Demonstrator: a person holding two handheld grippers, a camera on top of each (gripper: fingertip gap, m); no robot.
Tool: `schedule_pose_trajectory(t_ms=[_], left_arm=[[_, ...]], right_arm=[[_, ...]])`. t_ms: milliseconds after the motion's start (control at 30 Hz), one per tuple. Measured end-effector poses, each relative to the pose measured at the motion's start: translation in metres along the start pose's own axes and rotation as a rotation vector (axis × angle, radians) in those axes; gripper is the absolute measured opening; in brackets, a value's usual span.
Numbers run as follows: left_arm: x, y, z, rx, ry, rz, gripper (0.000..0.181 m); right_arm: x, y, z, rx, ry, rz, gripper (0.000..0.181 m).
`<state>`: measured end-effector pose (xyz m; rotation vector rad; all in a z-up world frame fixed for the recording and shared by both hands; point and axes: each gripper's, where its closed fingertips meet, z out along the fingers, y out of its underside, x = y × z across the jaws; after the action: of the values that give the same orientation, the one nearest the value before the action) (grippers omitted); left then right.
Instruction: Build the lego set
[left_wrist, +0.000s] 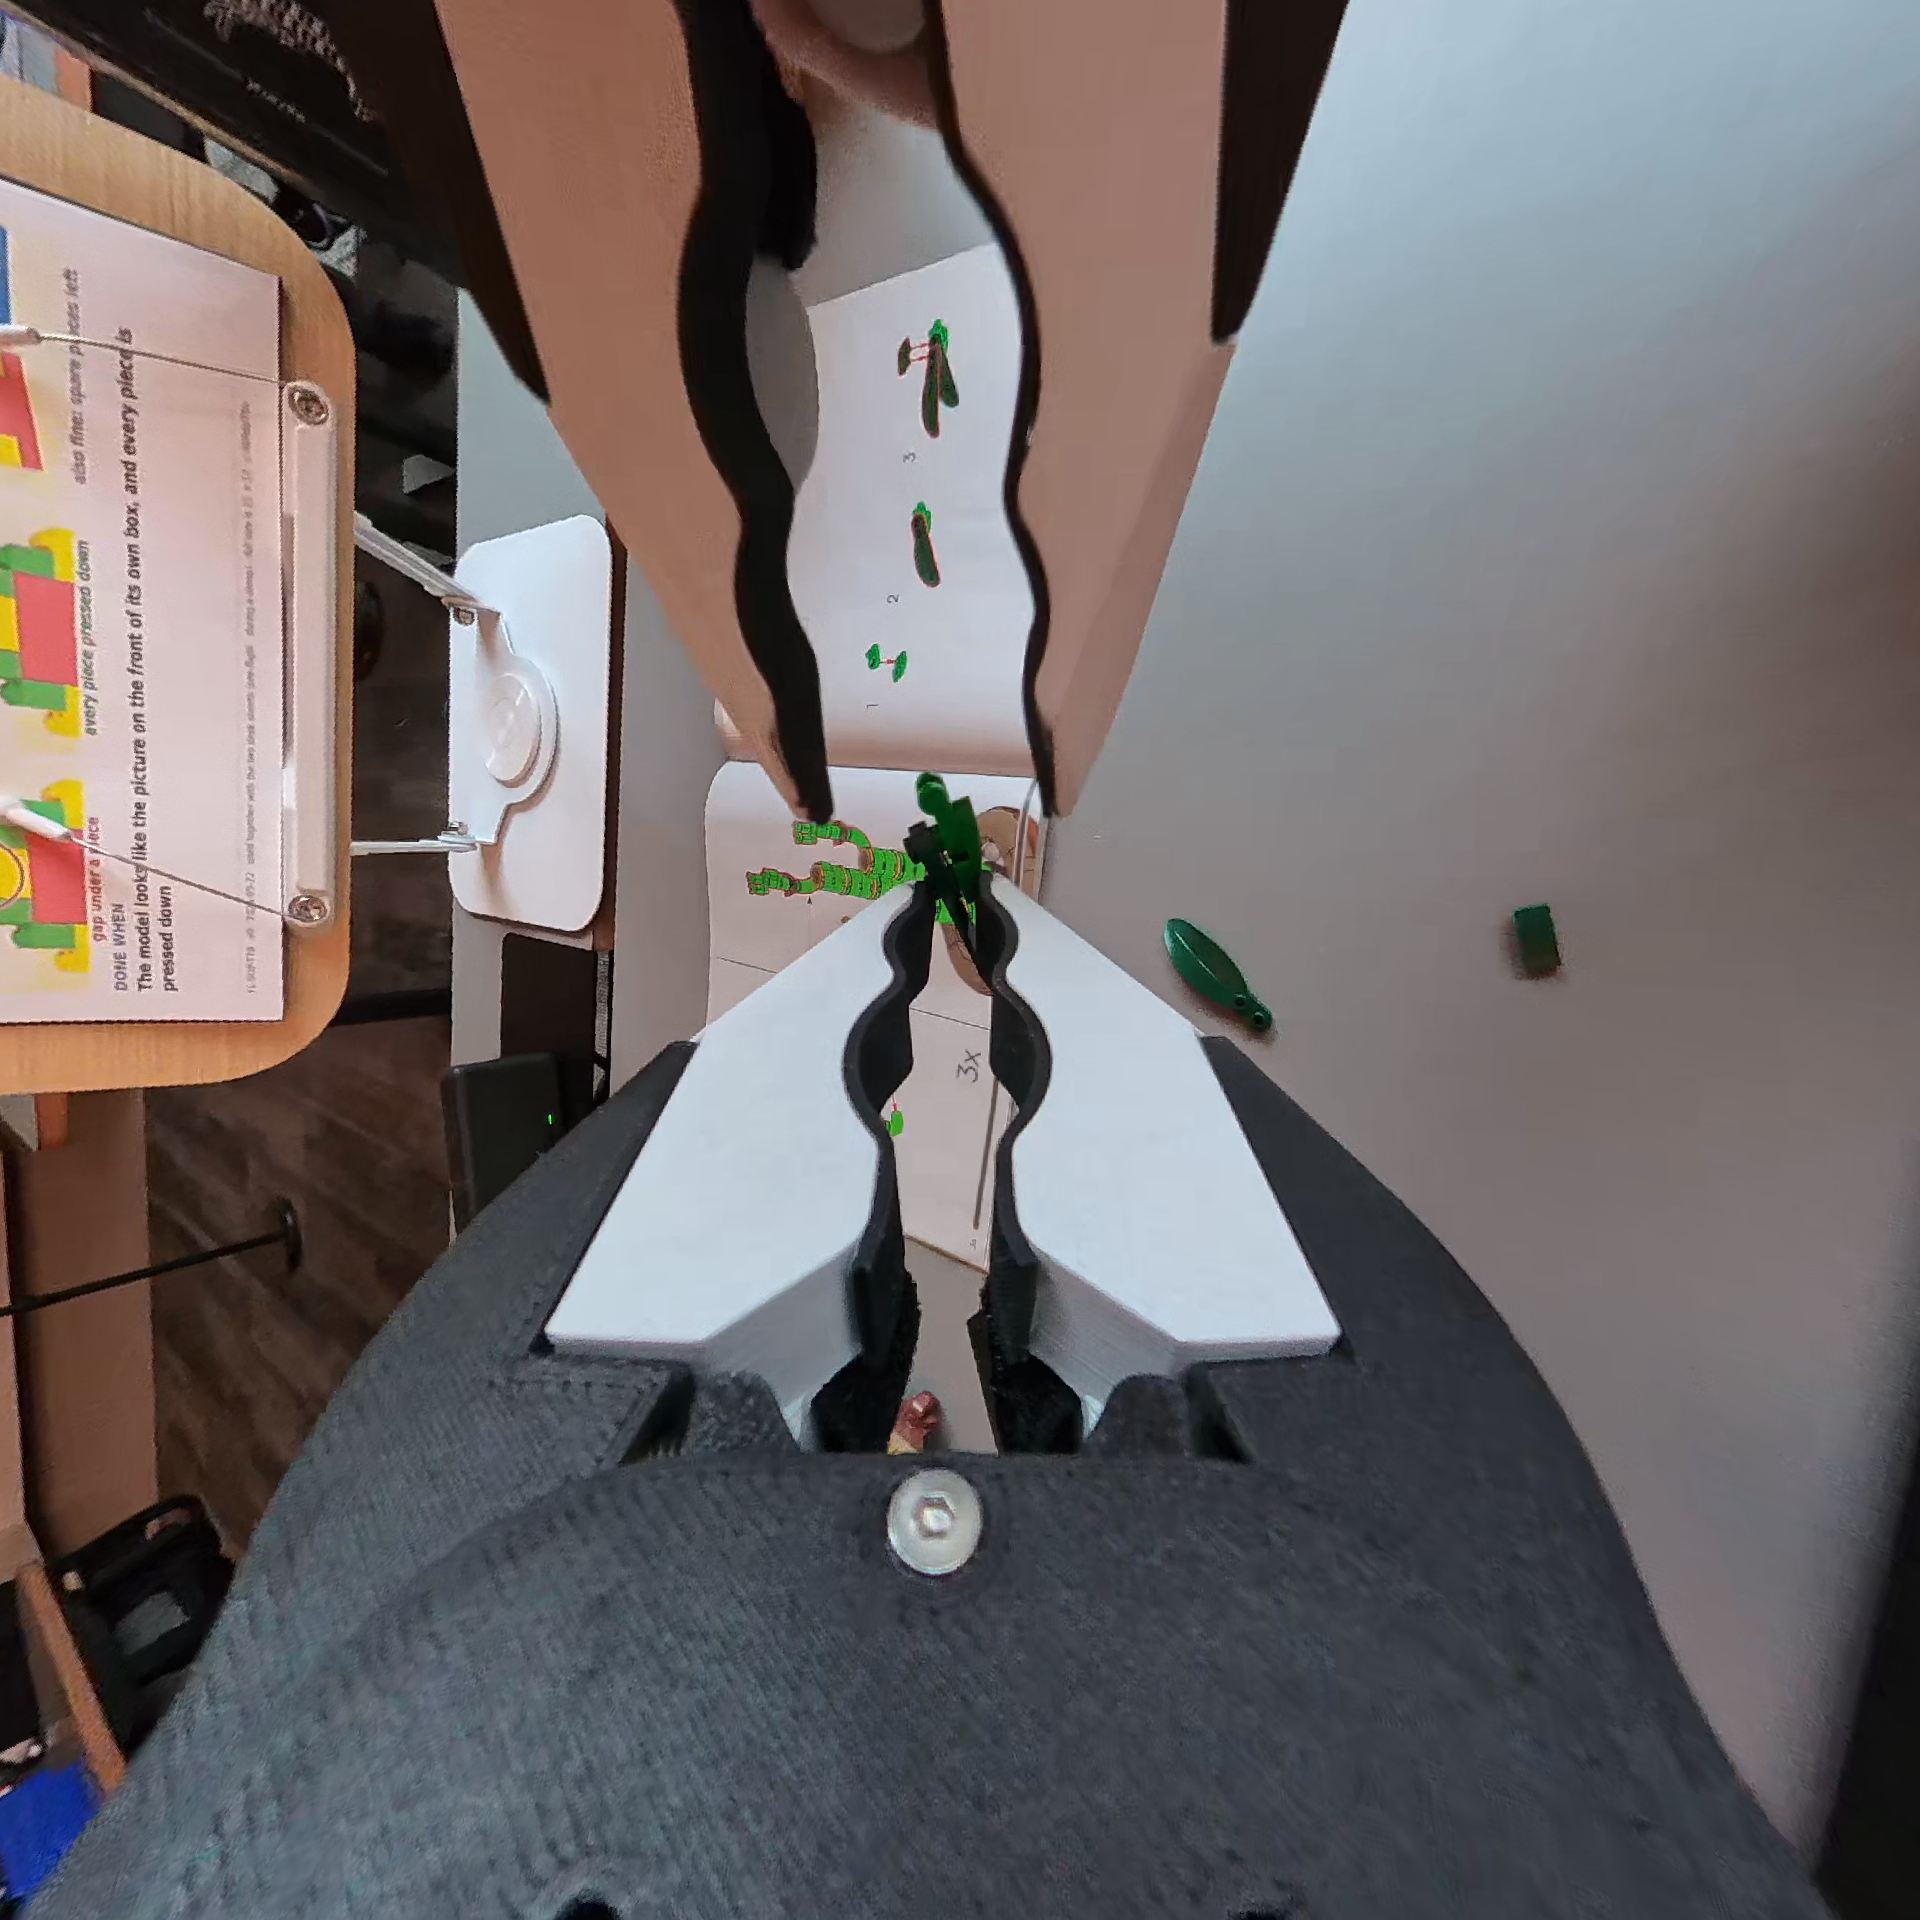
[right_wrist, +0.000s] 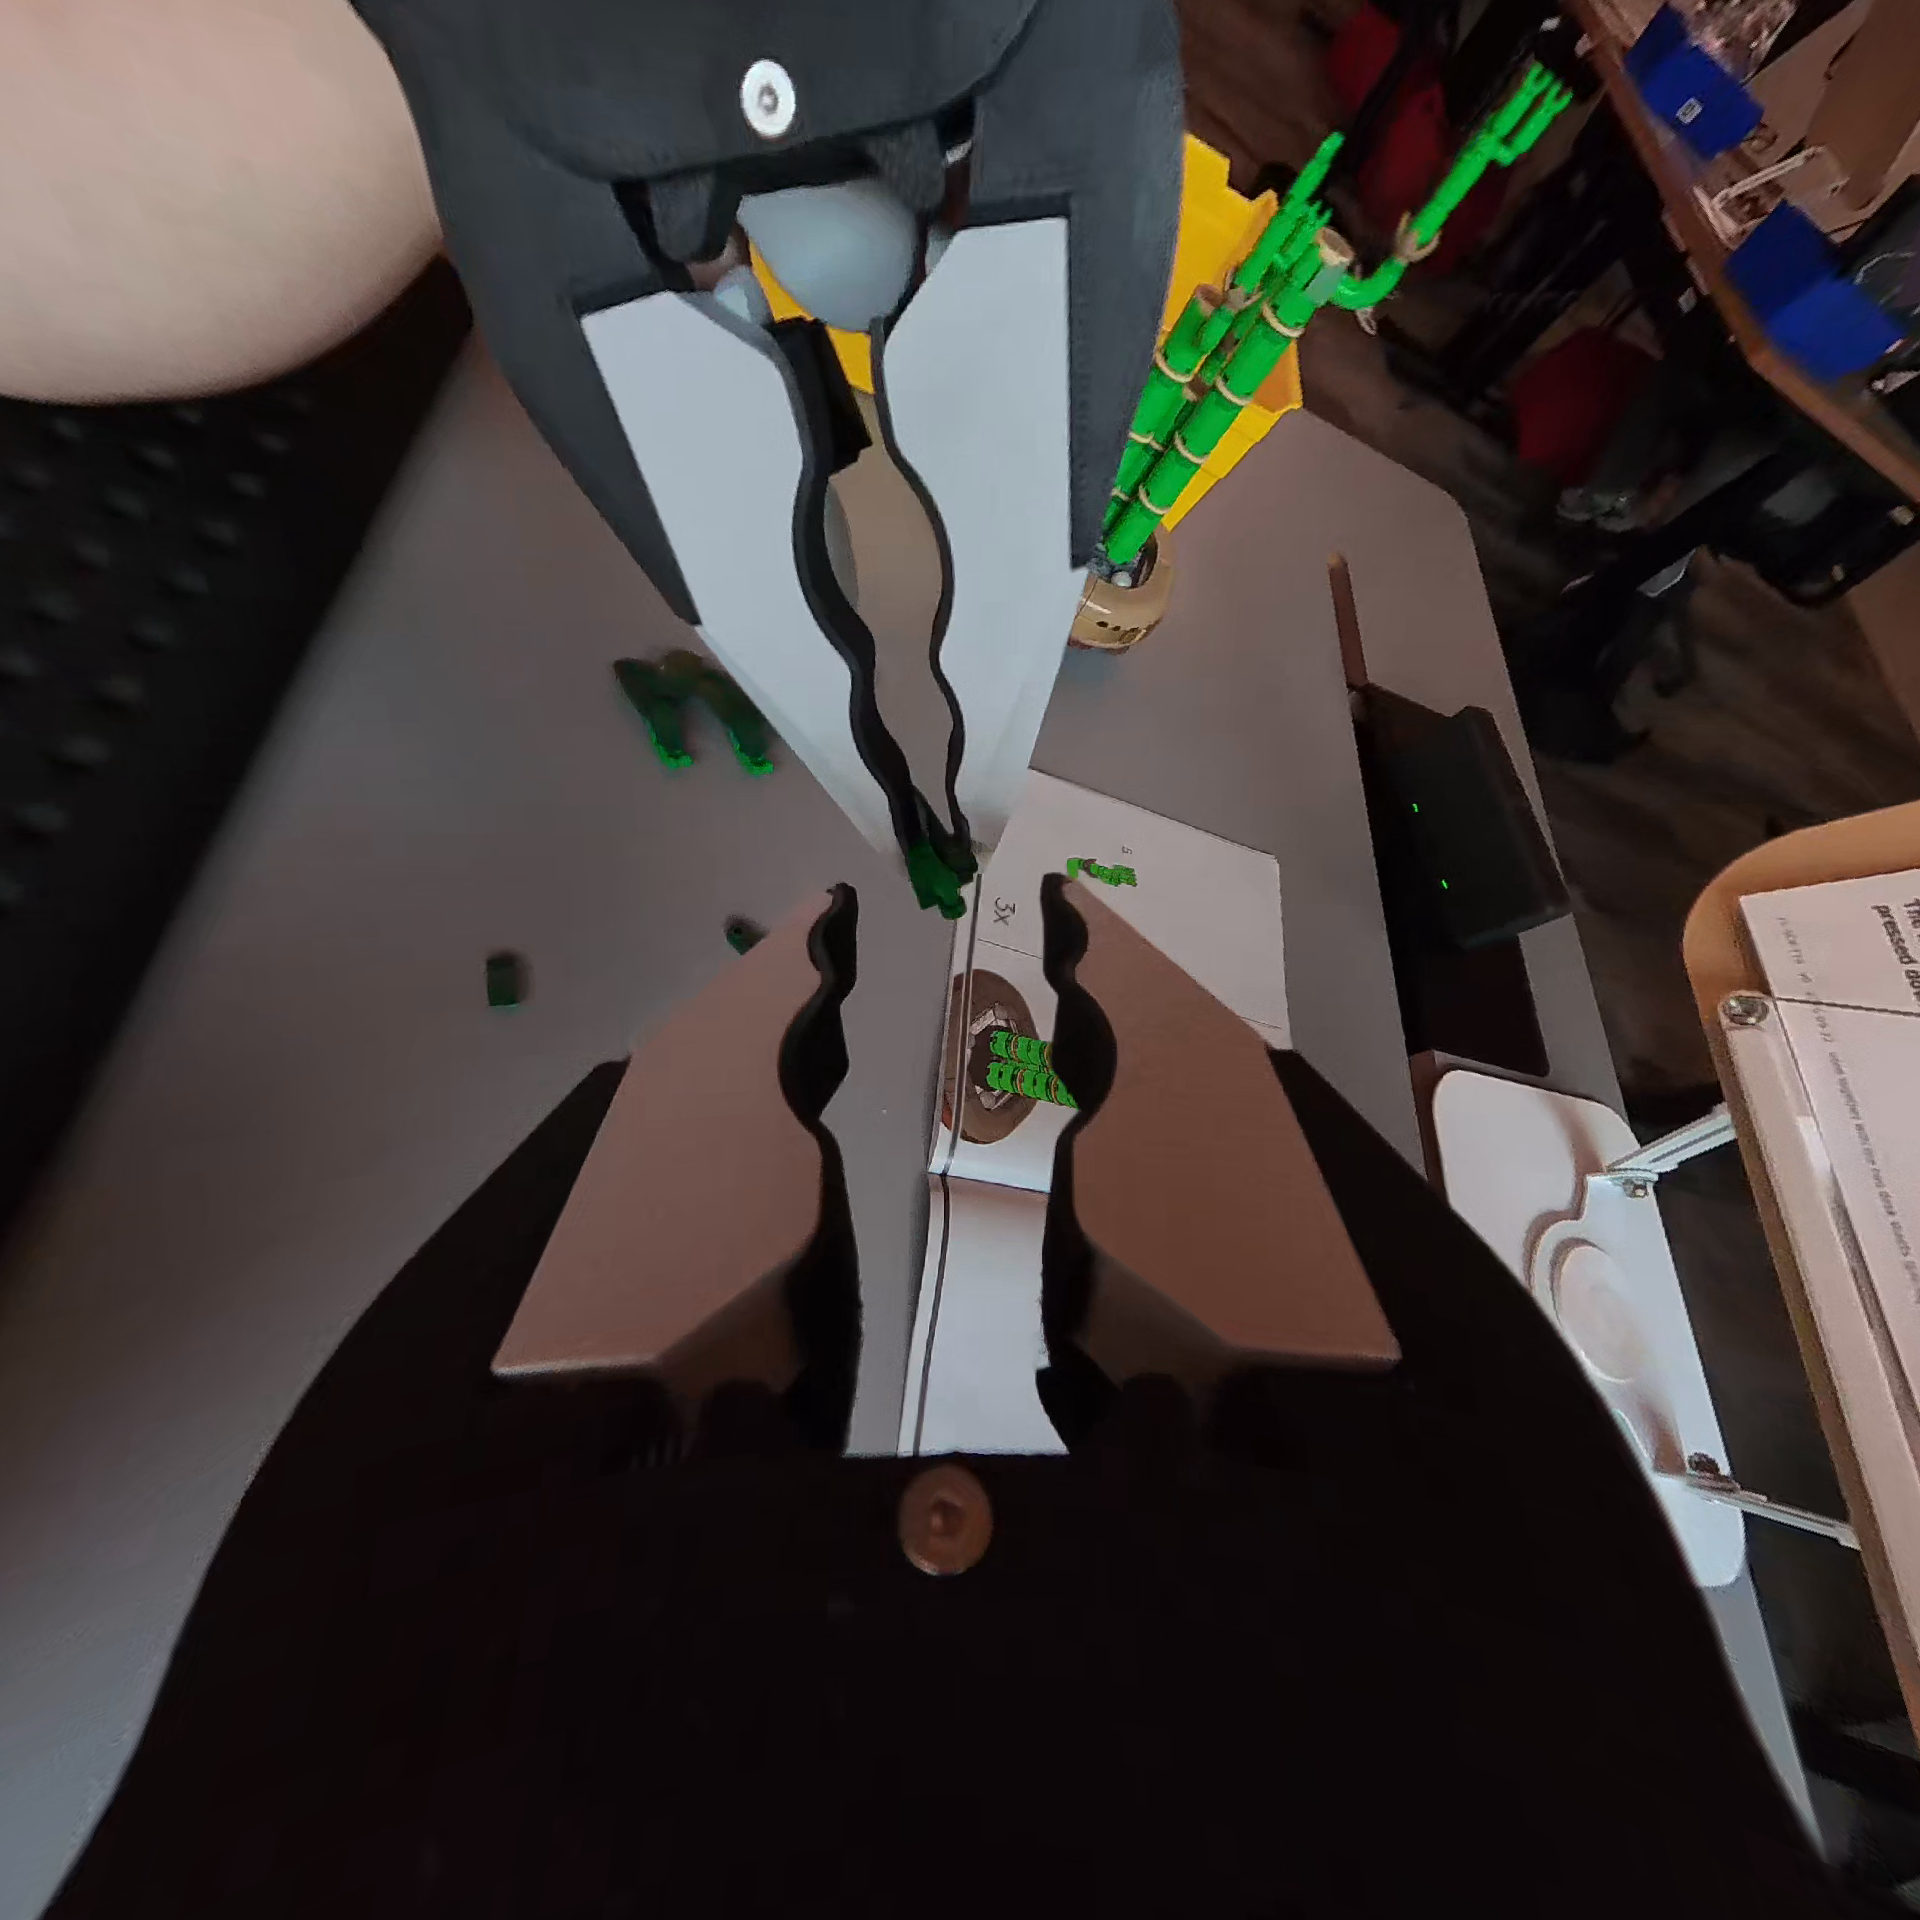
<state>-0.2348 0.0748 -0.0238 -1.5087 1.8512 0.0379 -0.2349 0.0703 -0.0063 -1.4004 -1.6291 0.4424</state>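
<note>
My left gripper (left_wrist: 951, 899), with white fingers, is shut on a small green lego piece (left_wrist: 948, 821) and holds it above the open instruction booklet (left_wrist: 914, 520). My right gripper (right_wrist: 948, 899), with brown fingers, is open and faces it tip to tip, jaws spread on either side of the piece (right_wrist: 933, 883). The right gripper (left_wrist: 930, 805) shows from the top in the left wrist view. The left gripper (right_wrist: 940, 831) shows from the top in the right wrist view. A green bamboo model (right_wrist: 1226, 374) stands in a tan pot (right_wrist: 1122, 603) behind.
Loose on the grey table are a green leaf (left_wrist: 1210, 971), a small green brick (left_wrist: 1536, 938), two leaves (right_wrist: 691, 717) and a tiny piece (right_wrist: 741, 935). A yellow bin (right_wrist: 1216, 208), a black box (right_wrist: 1455, 810) and a white stand (right_wrist: 1558, 1247) holding a sheet board (left_wrist: 156, 623) stand nearby. My left and right fingertips are right by each other. The green leaf (left_wrist: 1210, 971) is about 15 cm from both grippers' fingertips.
</note>
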Motion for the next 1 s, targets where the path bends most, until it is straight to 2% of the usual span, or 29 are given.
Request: schedule_pose_trajectory(t_ms=[33, 300, 833, 933, 1000], left_arm=[[0.002, 0.0, 0.0, -0.011, 0.002, 0.009, 0.006], [0.007, 0.0, -0.003, -0.026, 0.016, 0.038, 0.006], [0.005, -0.001, -0.006, -0.015, 0.003, 0.041, 0.006], [-0.005, -0.009, -0.015, 0.074, -0.022, -0.037, 0.006], [-0.013, -0.015, -0.032, 0.182, -0.017, -0.114, 0.015]], right_arm=[[-0.002, 0.0, 0.001, -0.004, -0.006, -0.019, 0.03], [-0.01, -0.006, 0.004, 0.003, -0.017, -0.087, 0.012], [-0.008, -0.009, 0.003, 0.007, 0.004, -0.129, 0.009], [0.001, -0.017, -0.007, 0.073, 0.058, -0.145, 0.009], [0.009, -0.024, -0.022, 0.109, 0.132, -0.182, 0.009]])
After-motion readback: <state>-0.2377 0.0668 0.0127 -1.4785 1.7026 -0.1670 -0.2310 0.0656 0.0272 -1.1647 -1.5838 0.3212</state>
